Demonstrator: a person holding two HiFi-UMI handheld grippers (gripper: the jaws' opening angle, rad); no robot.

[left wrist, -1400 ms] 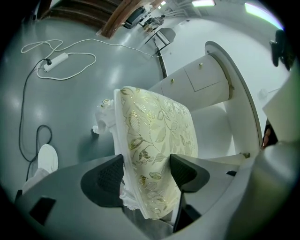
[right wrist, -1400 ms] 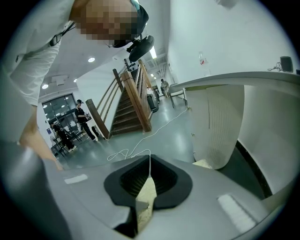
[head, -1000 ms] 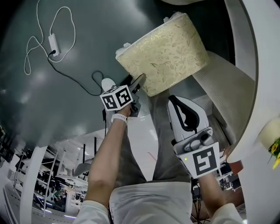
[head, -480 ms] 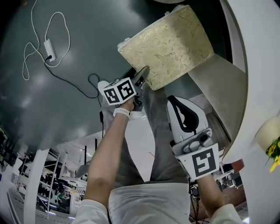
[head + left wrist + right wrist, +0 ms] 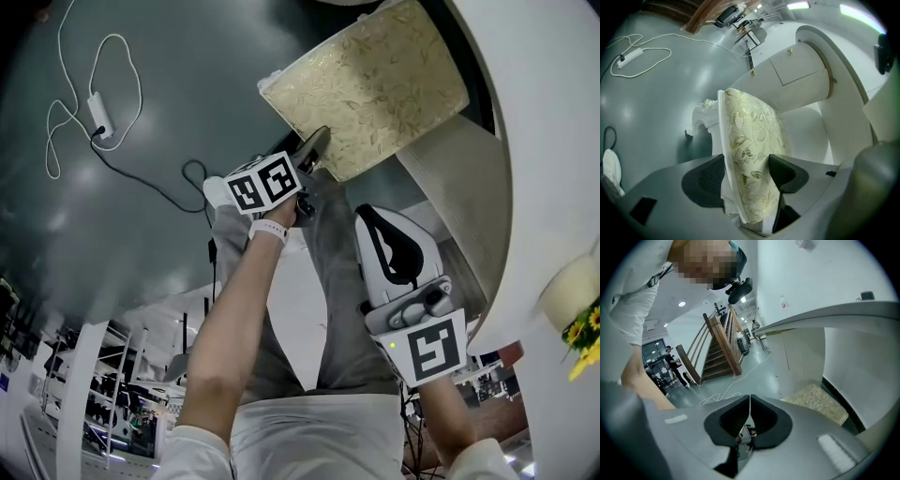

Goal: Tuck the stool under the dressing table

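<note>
Here, stool (image 5: 370, 89) between left gripper's (image 5: 746, 160) jaws.

The stool (image 5: 375, 89) at upper centre is cream with a gold leaf pattern, and its legs (image 5: 701, 117) are white. The floor (image 5: 112, 216) is a glossy dark grey-green, crossed at upper left by a white cable (image 5: 66, 103). The bench (image 5: 553, 141) down the right edge is white, with yellow flowers (image 5: 586, 337) at lower right. The left tool (image 5: 314, 150) and right tool (image 5: 380, 225) are pale grey with black pads (image 5: 705, 180). Each cube (image 5: 262, 183) is white with black square markers. The person's trousers (image 5: 337, 309) are grey and the shirt (image 5: 319, 436) is white.
</note>
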